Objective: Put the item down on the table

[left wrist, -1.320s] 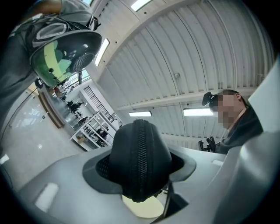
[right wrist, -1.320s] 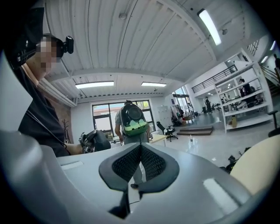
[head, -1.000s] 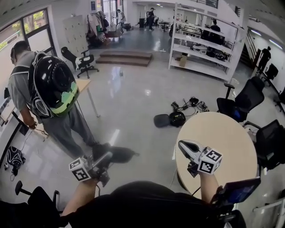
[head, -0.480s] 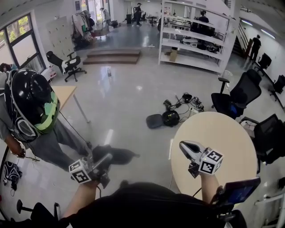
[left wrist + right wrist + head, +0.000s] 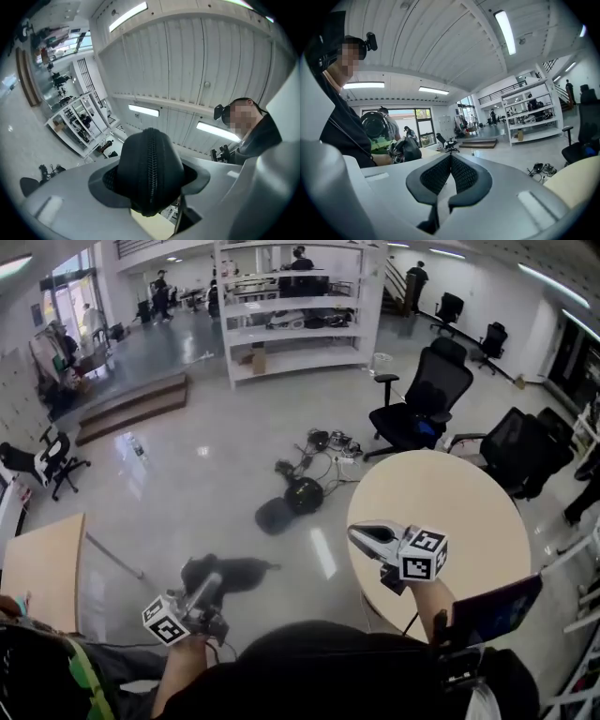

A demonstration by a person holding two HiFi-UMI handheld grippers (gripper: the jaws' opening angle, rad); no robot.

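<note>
A large open room with a glossy grey floor (image 5: 216, 474) has white shelving (image 5: 291, 310) at the far side and a black office chair (image 5: 422, 395) just beyond a round beige bench (image 5: 459, 512) on the right. The left gripper (image 5: 208, 585) hangs over the floor, well left of the bench, clamped on a black zippered pouch (image 5: 150, 168). The right gripper (image 5: 359, 534) hovers at the bench's near left edge, its jaws pressed together with nothing between them.
</note>
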